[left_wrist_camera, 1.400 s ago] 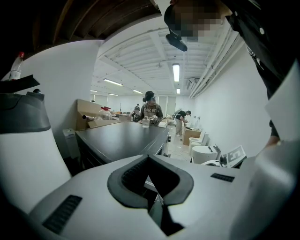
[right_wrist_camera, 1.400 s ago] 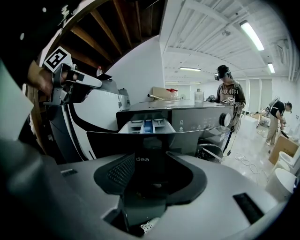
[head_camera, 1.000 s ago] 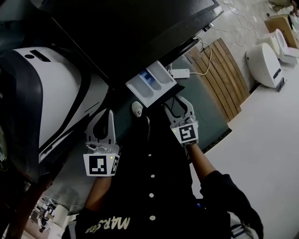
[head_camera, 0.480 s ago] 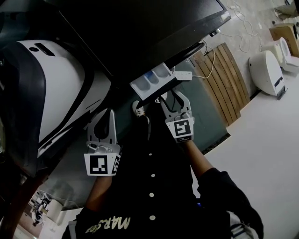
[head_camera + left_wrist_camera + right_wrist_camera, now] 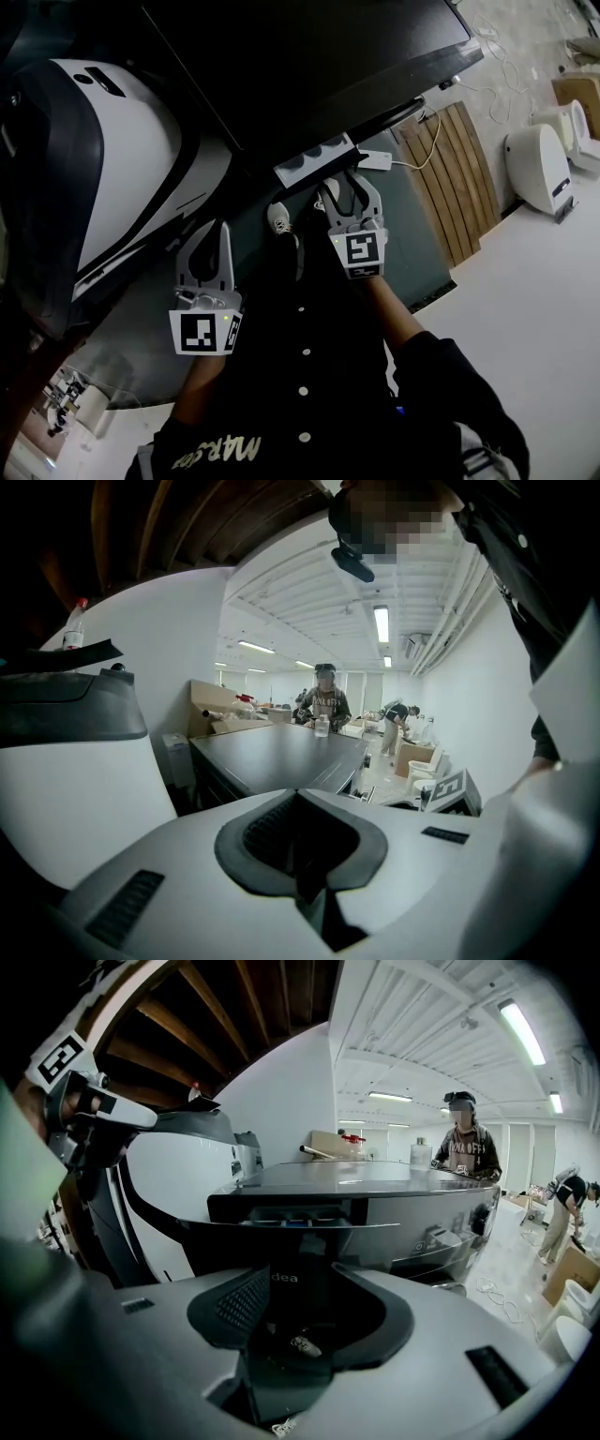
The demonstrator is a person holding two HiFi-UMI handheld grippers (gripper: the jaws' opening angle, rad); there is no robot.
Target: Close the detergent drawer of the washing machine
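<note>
The dark washing machine (image 5: pixel 309 66) fills the top of the head view. Its white detergent drawer (image 5: pixel 314 161) sticks out only a short way from the front. My right gripper (image 5: pixel 349 189) is open, its two fingers spread wide, tips right at the drawer's front face. In the right gripper view the drawer (image 5: pixel 291 1213) shows its compartments just above the spread jaws of the right gripper (image 5: pixel 300 1283), and part of a brand logo shows between the pads. My left gripper (image 5: pixel 211 239) hangs lower left, away from the drawer. Its fingertips meet in the left gripper view (image 5: pixel 298 794), holding nothing.
A big white and black rounded machine (image 5: pixel 112 178) stands to the left. A wooden slatted panel (image 5: pixel 459 178), a white power strip (image 5: pixel 375 161) and a white appliance (image 5: pixel 536 169) lie on the floor to the right. People stand far behind the machine (image 5: pixel 464 1147).
The drawer has slid most of the way into the machine. My right gripper has travelled with it toward the machine front, jaws equally wide. The left gripper has stayed about where it was.
</note>
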